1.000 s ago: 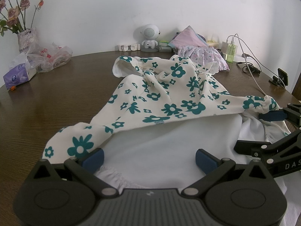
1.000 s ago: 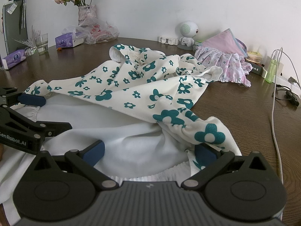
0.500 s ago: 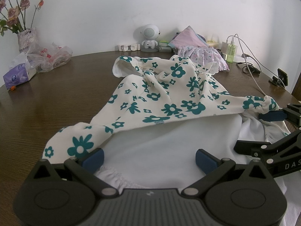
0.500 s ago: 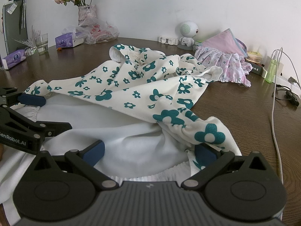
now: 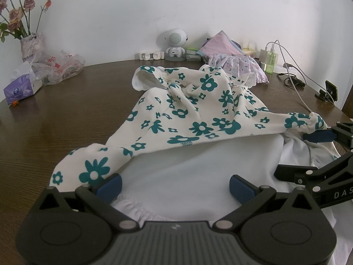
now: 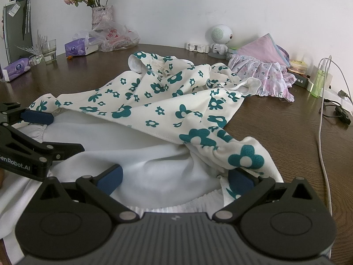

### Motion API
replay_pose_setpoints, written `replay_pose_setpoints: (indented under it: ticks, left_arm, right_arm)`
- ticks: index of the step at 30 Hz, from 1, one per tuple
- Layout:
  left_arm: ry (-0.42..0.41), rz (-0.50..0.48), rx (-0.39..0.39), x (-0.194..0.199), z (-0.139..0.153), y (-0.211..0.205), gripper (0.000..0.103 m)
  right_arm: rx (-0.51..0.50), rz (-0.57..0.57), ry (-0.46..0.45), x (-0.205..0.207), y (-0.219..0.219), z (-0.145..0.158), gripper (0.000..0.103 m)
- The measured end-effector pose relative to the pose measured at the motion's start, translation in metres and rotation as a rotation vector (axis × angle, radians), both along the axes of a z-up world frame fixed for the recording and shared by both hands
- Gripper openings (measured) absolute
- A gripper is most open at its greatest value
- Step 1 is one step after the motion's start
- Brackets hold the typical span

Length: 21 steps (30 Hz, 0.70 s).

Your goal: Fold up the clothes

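- The floral garment (image 5: 198,114) is cream-white cloth printed with teal flowers of mixed sizes, large ones near the hem and small ones higher up; it lies crumpled on the dark brown wooden table (image 5: 72,110), its far end bunched into folds with a rounded sleeve or ruffle opening at the far left
- Its printed outer layer is turned back along a stitched hem, baring a plain white lining (image 5: 187,172) with a gathered elastic edge nearest the cameras
- The left gripper (image 5: 175,186) has its blue pads spread wide over the white lining; the left pad touches a bunched flowered corner, but nothing is pinched between them
- The right gripper (image 6: 174,178) is likewise wide apart over the lining, its right pad partly covered by a gathered flowered corner; no cloth is clamped
- Behind, a pink-lilac floral garment (image 6: 262,75) is heaped near the wall, apart from the teal one
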<state>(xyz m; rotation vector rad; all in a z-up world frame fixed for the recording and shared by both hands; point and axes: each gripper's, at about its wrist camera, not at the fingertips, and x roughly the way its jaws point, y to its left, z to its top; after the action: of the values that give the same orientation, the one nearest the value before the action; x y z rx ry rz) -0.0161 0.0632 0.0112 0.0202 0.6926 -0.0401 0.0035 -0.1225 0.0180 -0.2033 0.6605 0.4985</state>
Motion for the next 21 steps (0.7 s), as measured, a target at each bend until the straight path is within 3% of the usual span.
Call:
replay_pose_setpoints:
  ticks: [21]
  left_arm:
    - [-0.001,-0.001,-0.002,0.0001,-0.0002,0.0014,0.103]
  right_arm:
    - [0.000,0.000,0.000,-0.0010,0.0017,0.0003,0.103]
